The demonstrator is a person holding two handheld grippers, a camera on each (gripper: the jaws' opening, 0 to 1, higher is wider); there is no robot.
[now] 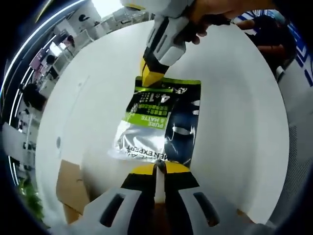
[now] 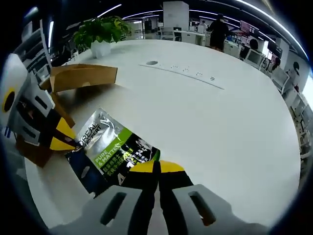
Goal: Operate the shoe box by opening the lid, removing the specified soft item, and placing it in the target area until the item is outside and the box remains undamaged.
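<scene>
A flat soft packet (image 1: pixel 159 122), silver, green and dark blue with printed text, is stretched between both grippers above the white table. My left gripper (image 1: pixel 159 167) is shut on its near edge. The right gripper (image 1: pixel 149 78), held by a hand, grips the far edge. In the right gripper view the same packet (image 2: pixel 110 152) runs from my right gripper (image 2: pixel 155 169), shut on one end, to the left gripper (image 2: pixel 66 142) on the other. The brown cardboard shoe box (image 2: pixel 80 76) stands open behind on the table, and its corner (image 1: pixel 71 188) shows at the lower left.
The large white round table (image 2: pixel 210 117) spreads ahead with a row of small sockets (image 2: pixel 186 69) in it. A potted plant (image 2: pixel 102 32) stands at its far edge. Office desks and people sit in the background.
</scene>
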